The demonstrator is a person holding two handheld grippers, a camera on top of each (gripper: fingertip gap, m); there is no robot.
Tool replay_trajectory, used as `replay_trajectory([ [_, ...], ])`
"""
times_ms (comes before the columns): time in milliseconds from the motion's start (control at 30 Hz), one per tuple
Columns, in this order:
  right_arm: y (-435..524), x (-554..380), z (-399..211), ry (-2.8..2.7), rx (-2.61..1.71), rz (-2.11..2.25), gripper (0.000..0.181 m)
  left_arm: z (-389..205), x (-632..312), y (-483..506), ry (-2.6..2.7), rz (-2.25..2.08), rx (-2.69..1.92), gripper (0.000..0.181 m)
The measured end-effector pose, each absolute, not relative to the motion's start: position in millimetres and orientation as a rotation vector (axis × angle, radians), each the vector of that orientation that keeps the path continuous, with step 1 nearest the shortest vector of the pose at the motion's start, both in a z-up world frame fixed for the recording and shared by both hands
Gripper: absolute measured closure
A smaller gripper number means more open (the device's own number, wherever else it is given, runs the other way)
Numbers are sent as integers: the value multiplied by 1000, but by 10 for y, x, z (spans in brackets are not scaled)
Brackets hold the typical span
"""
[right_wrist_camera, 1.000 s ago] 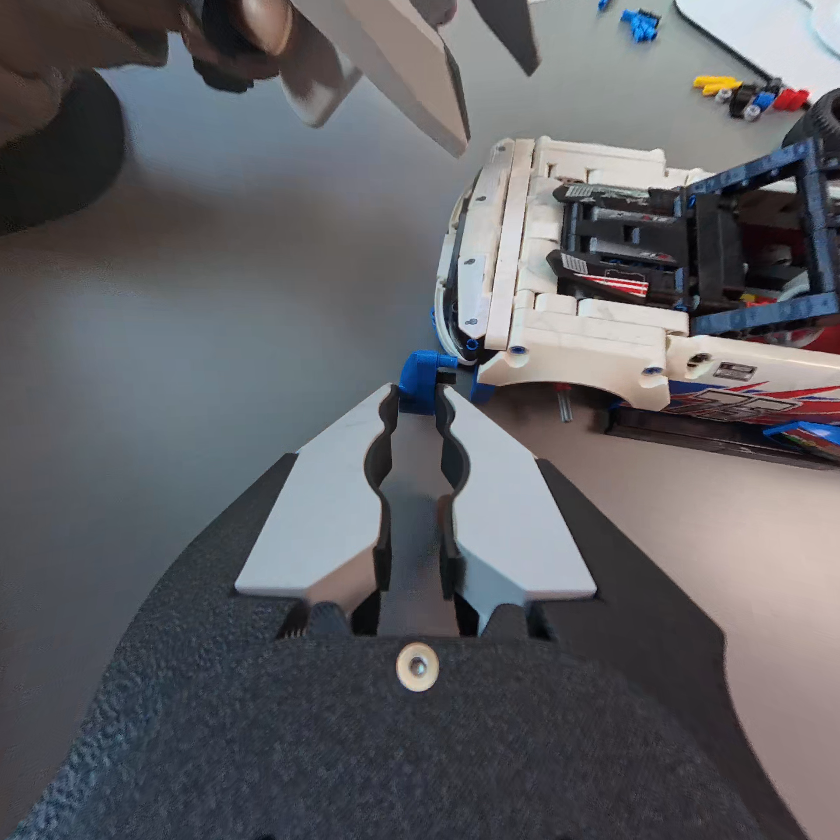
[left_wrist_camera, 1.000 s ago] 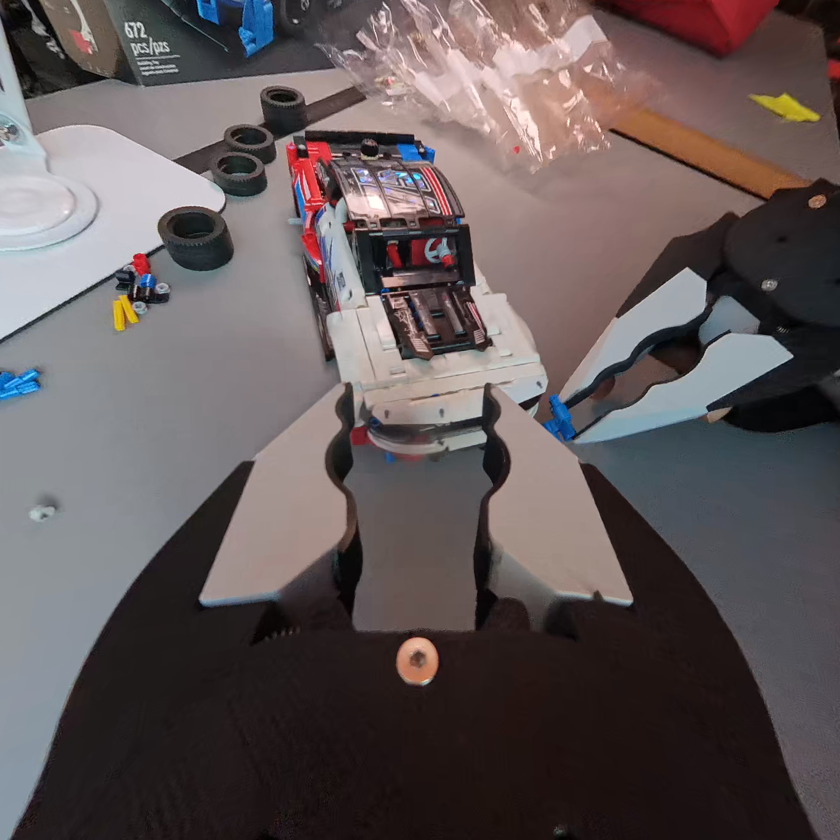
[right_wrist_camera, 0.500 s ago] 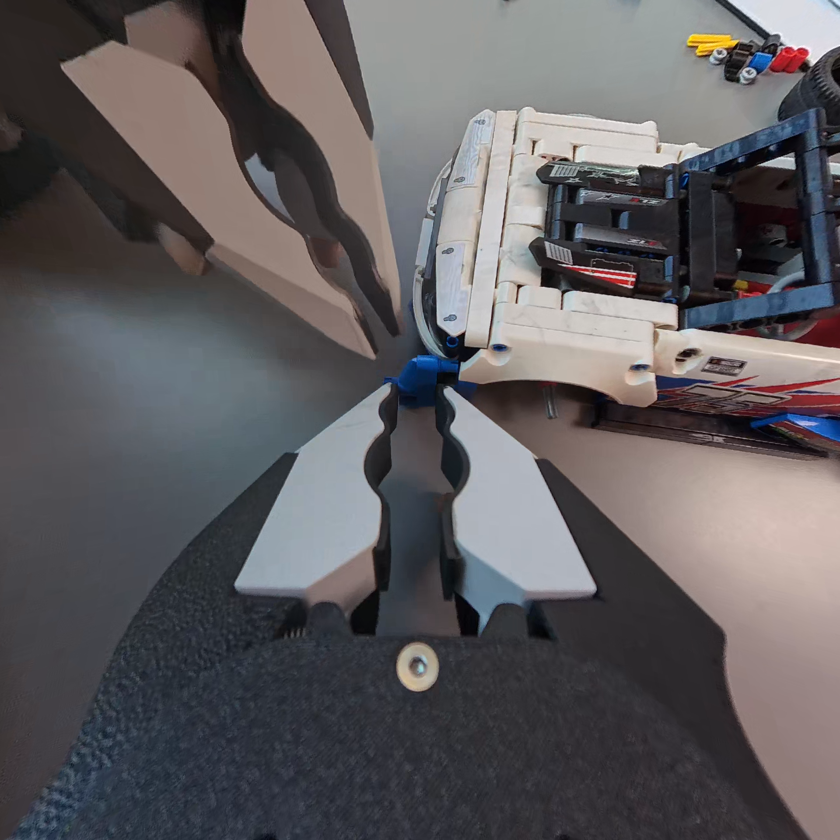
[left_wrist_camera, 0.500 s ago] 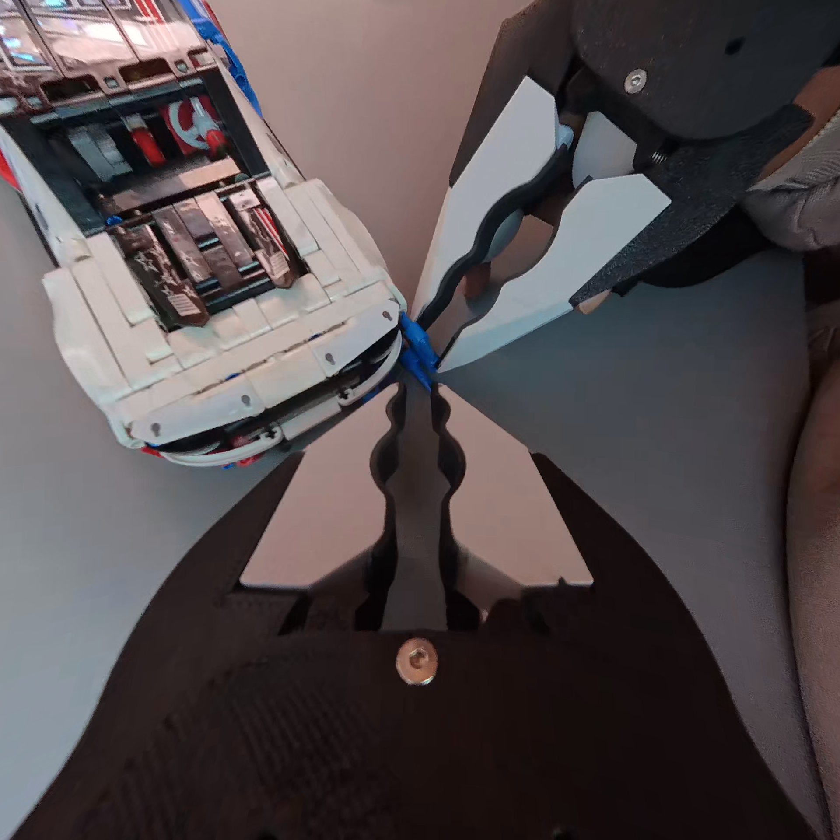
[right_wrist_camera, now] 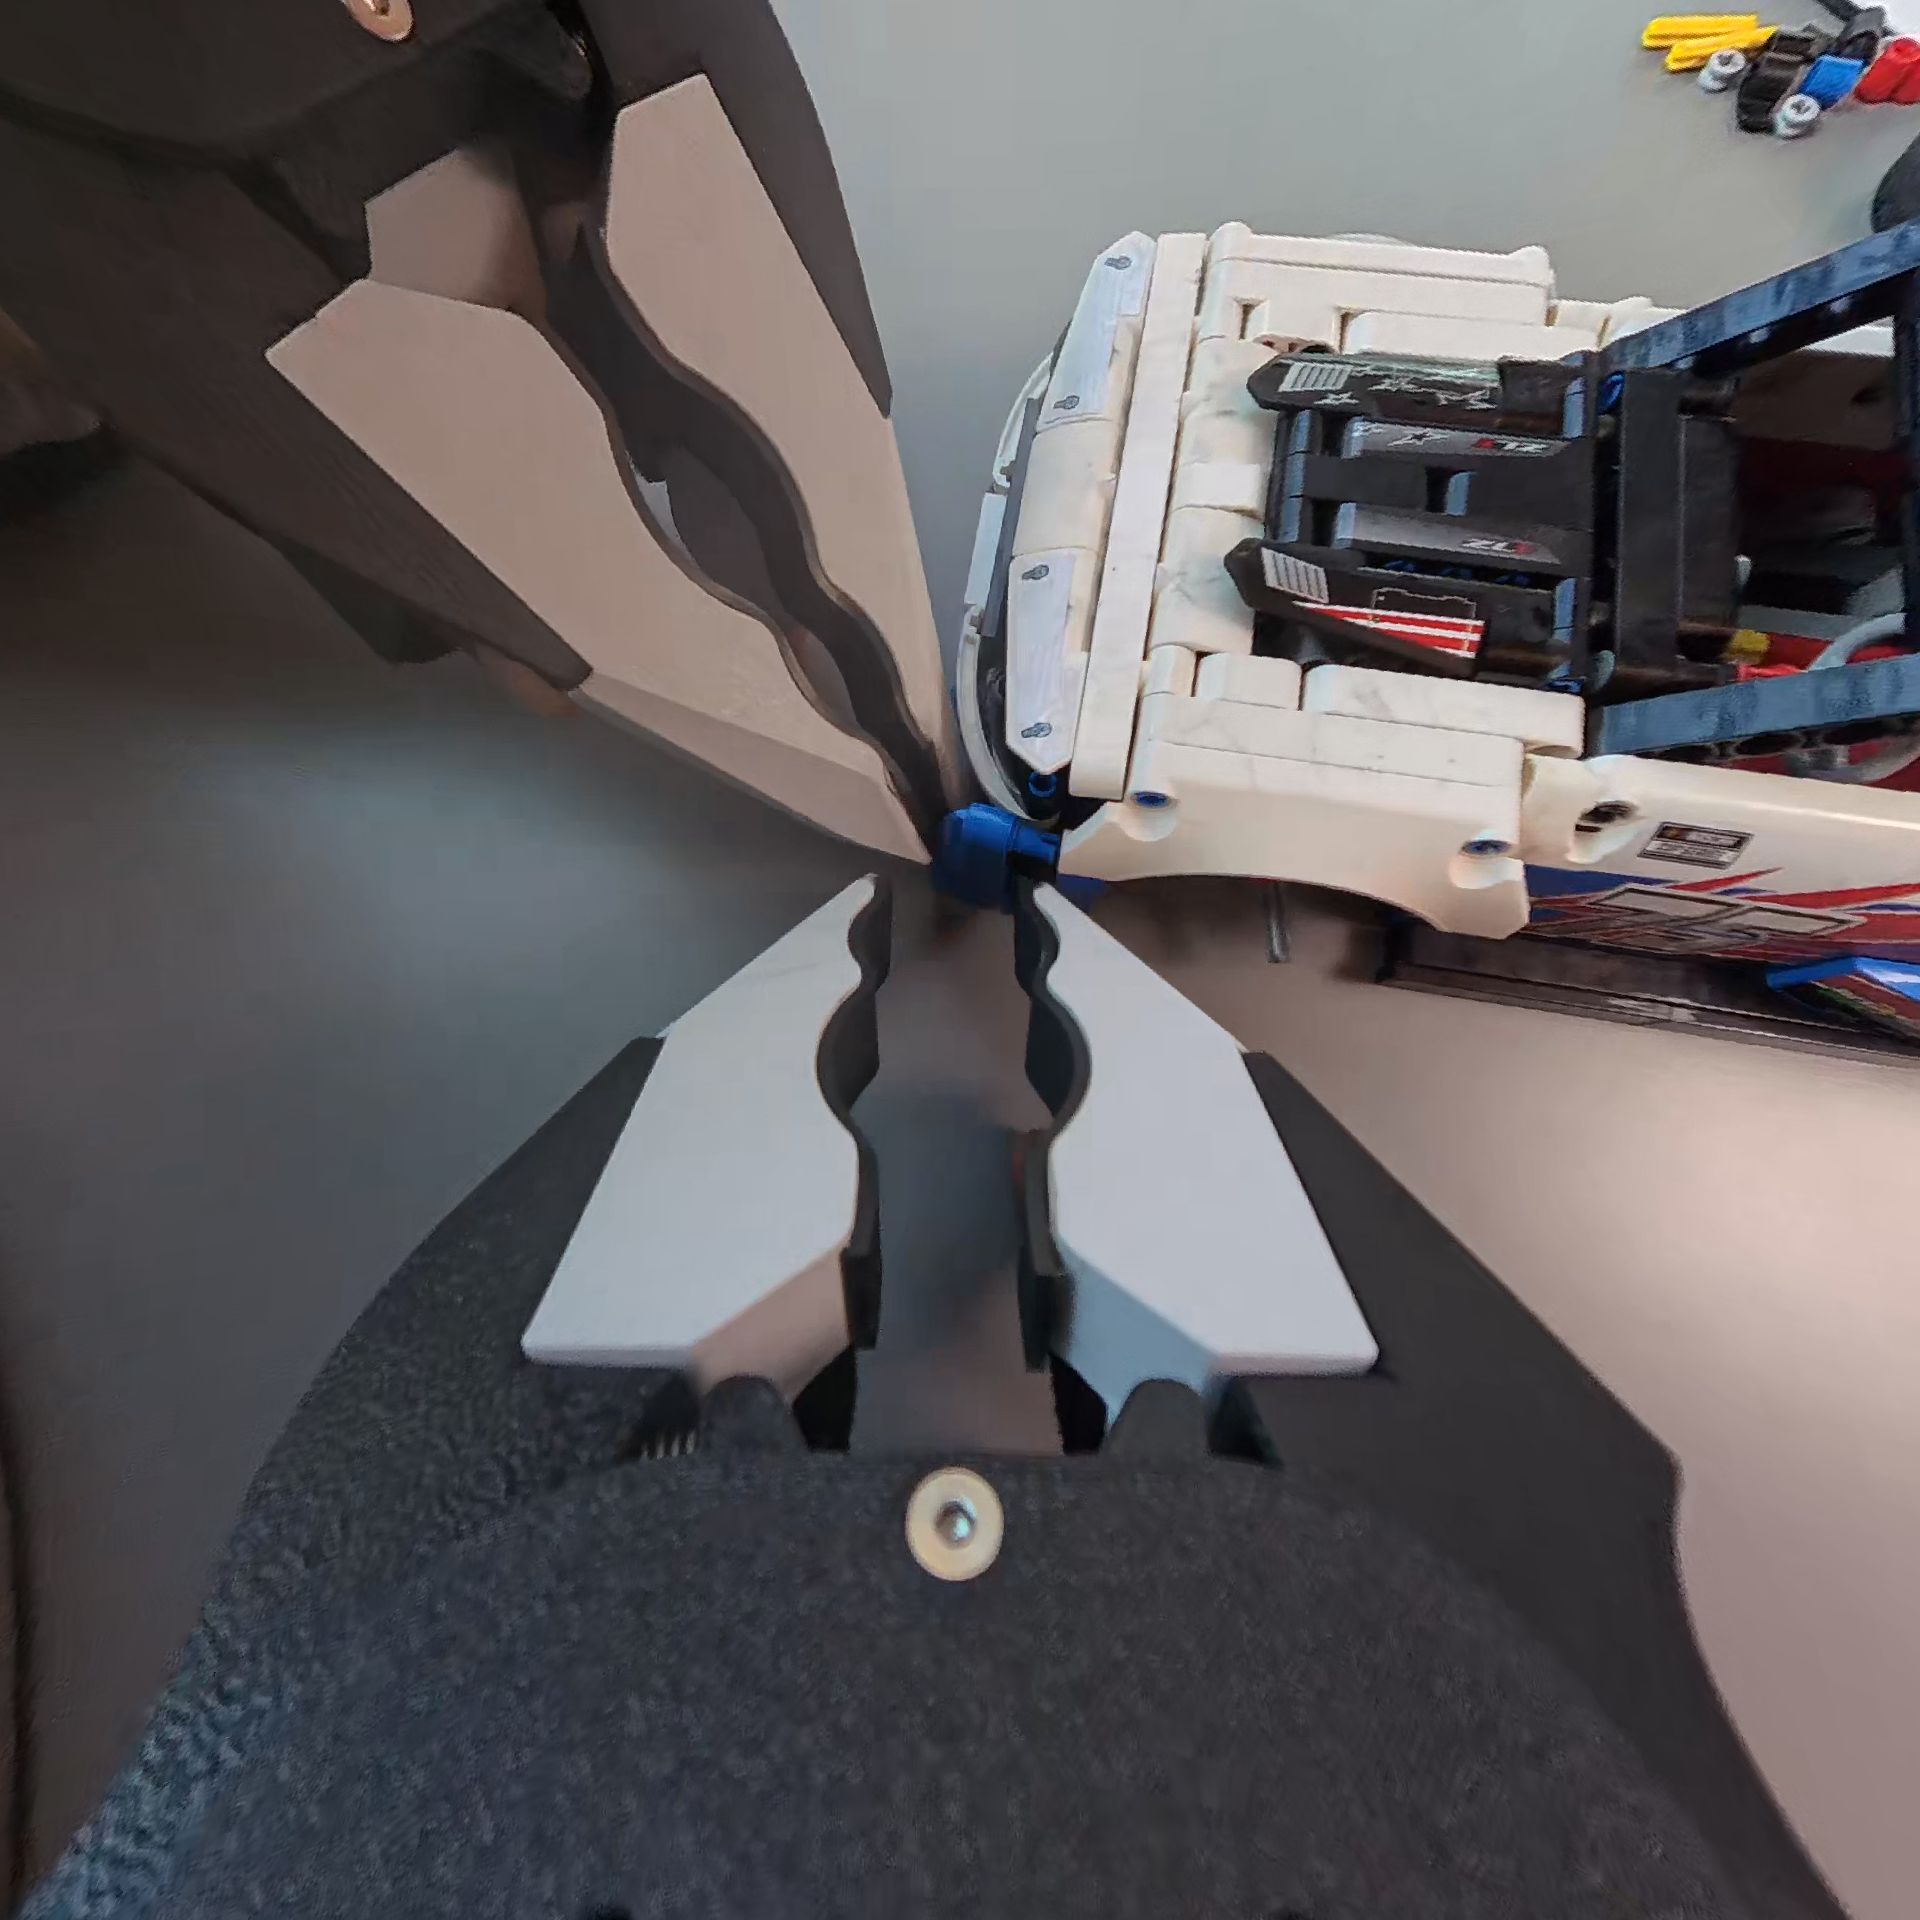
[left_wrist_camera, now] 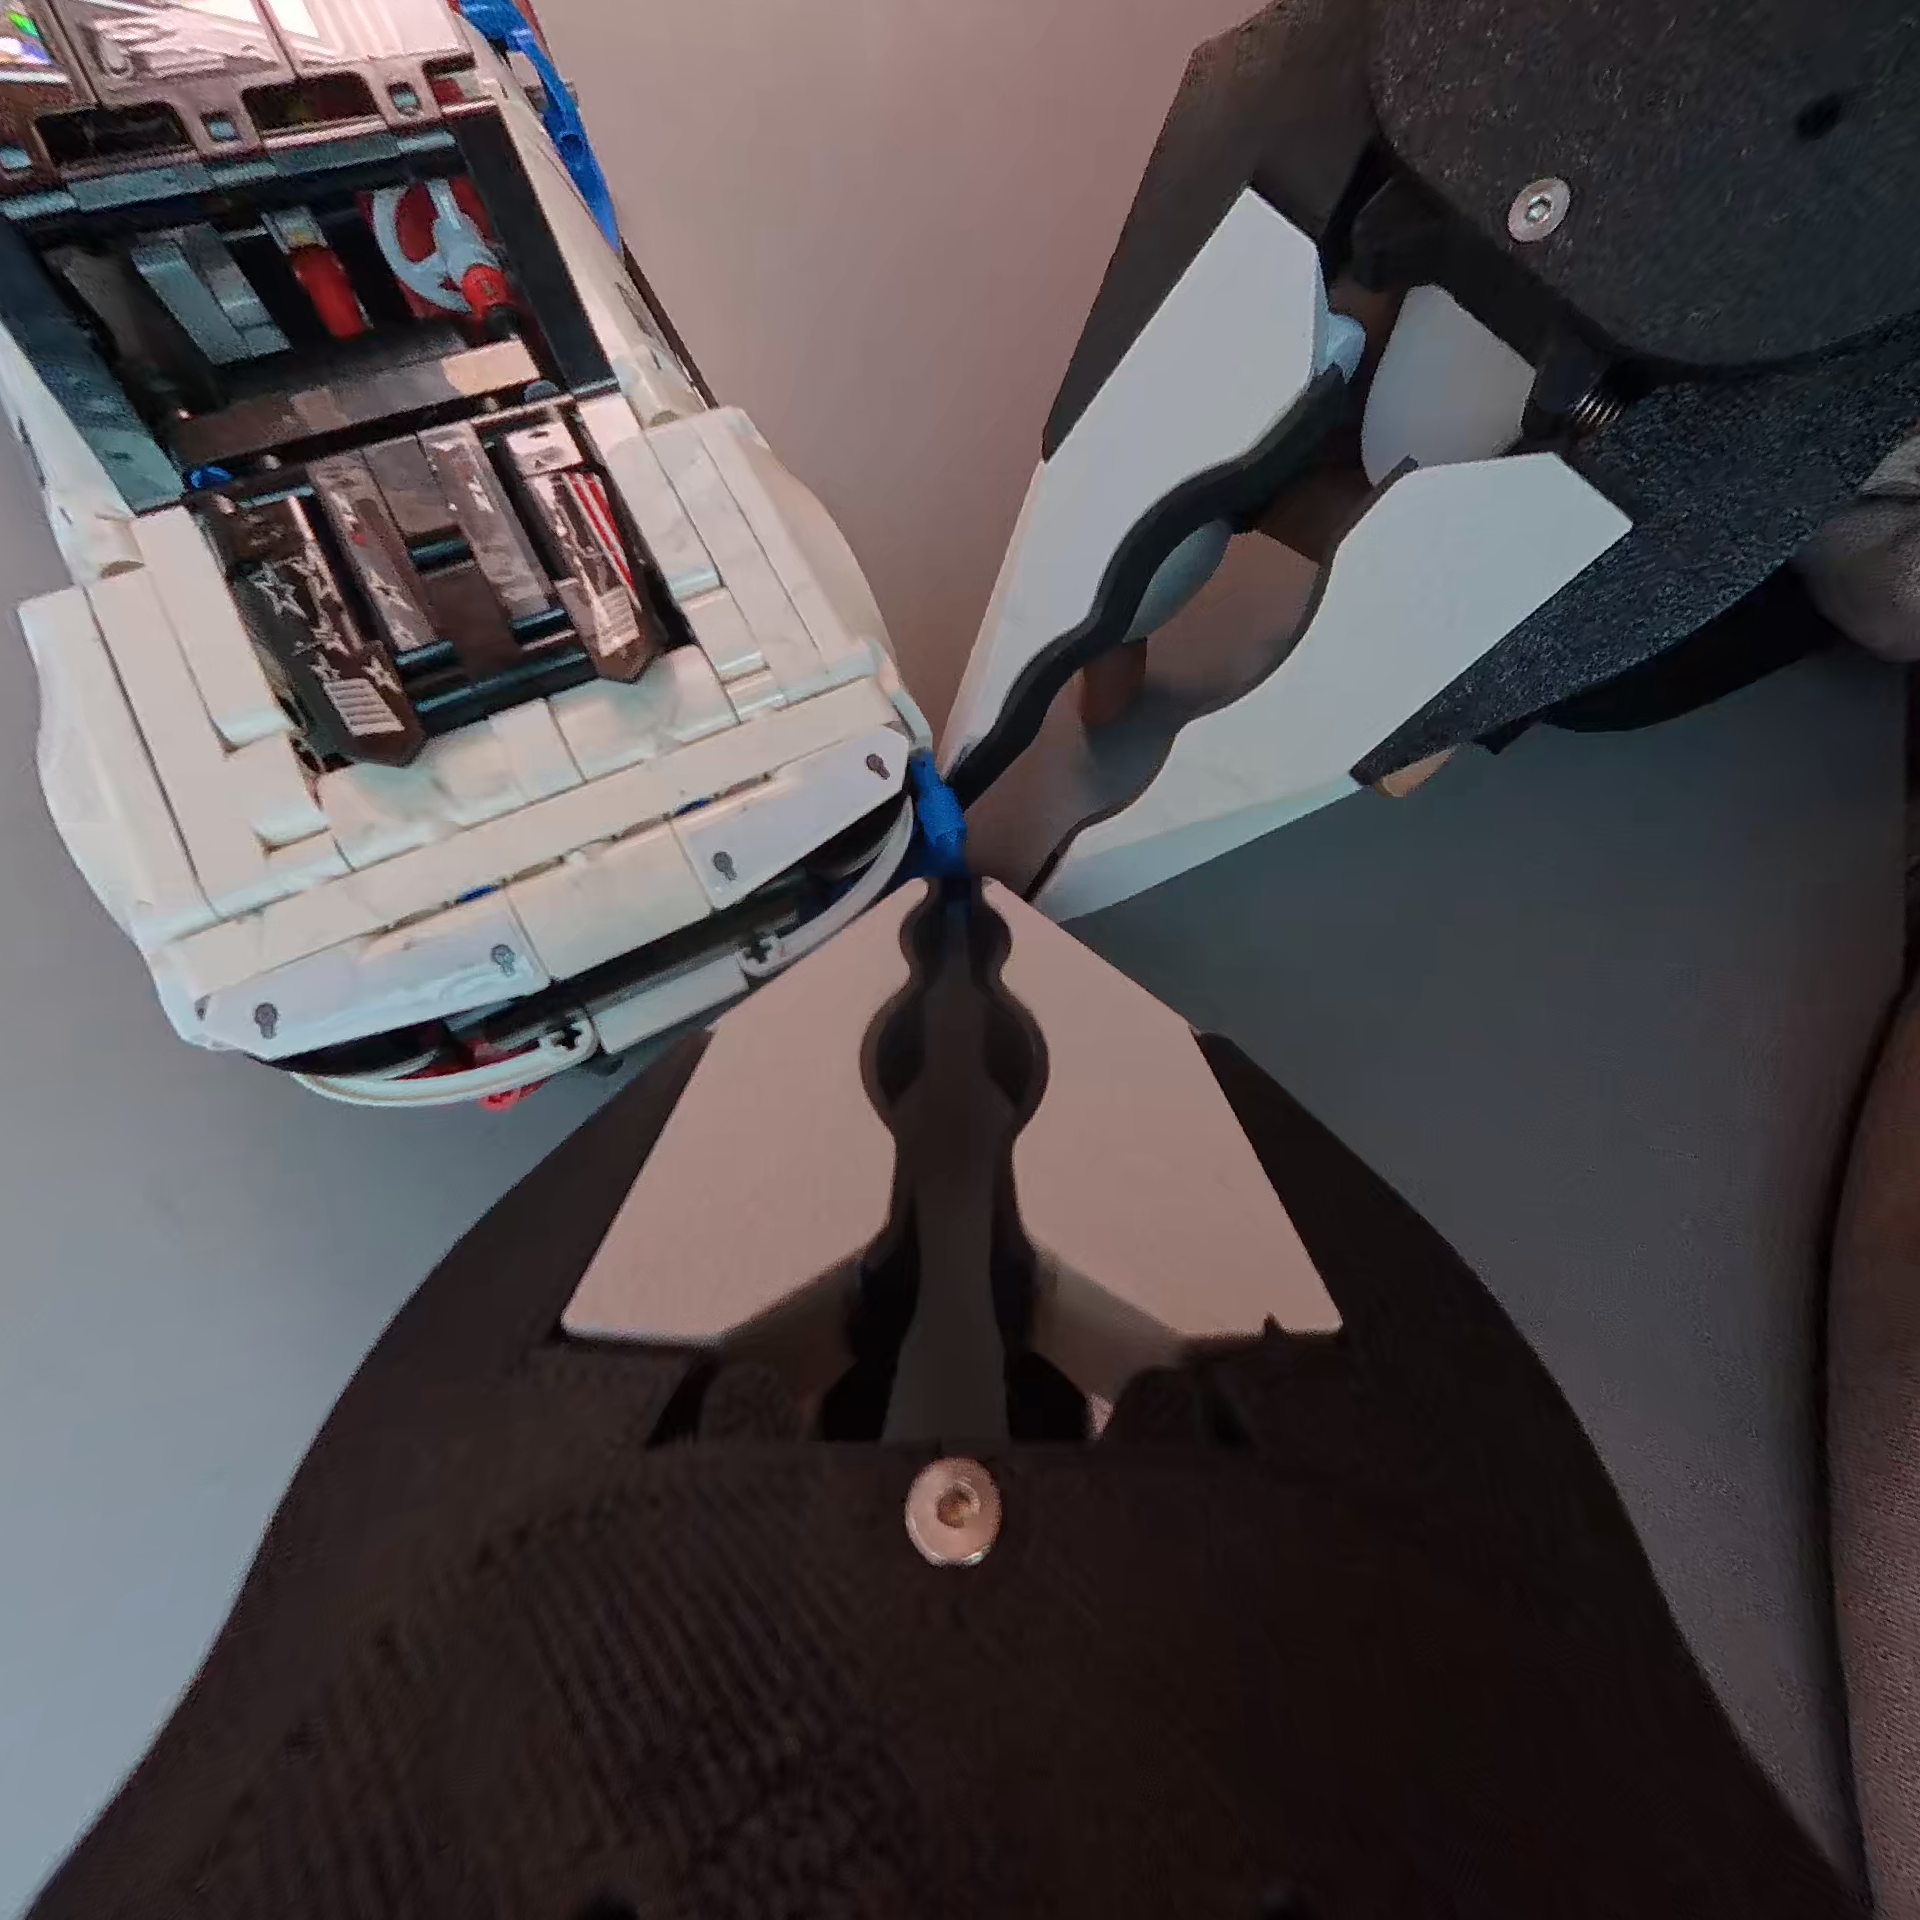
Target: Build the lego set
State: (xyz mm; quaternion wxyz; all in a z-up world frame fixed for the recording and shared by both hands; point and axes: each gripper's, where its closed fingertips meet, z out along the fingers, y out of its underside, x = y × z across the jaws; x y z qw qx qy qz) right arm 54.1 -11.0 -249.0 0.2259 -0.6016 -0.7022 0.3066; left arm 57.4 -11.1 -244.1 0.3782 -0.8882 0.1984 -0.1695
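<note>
The white, black and red lego car (left_wrist_camera: 468,831) sits on the grey table; it also shows in the right wrist view (right_wrist_camera: 1299,727). A small blue piece (left_wrist_camera: 938,821) is at the car's front corner, touching it (right_wrist_camera: 977,844). My left gripper (left_wrist_camera: 951,899) is shut, its tips pinching one end of the blue piece; in the right wrist view it comes in from the upper left (right_wrist_camera: 920,821). My right gripper (right_wrist_camera: 948,894) has its jaws a little apart, the tips just short of the piece. In the left wrist view it comes in from the upper right (left_wrist_camera: 1003,842).
Small yellow, black, blue and red loose pieces (right_wrist_camera: 1787,73) lie at the far right, next to a black tyre (right_wrist_camera: 1903,197) at the frame edge. A person's sleeve (left_wrist_camera: 1870,1195) fills the right edge. The bare table (right_wrist_camera: 312,831) lies left of the car.
My left gripper swung from the car's nose to its front corner and closed on the blue piece. My right gripper's jaws have widened slightly around that piece. The car stayed put.
</note>
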Motion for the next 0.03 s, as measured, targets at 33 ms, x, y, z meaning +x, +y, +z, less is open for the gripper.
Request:
replay_trajectory([
  [33,-98,550,-2492,-1940,-1661,841,160,-2445,571,-107,503,-431,-2267,179],
])
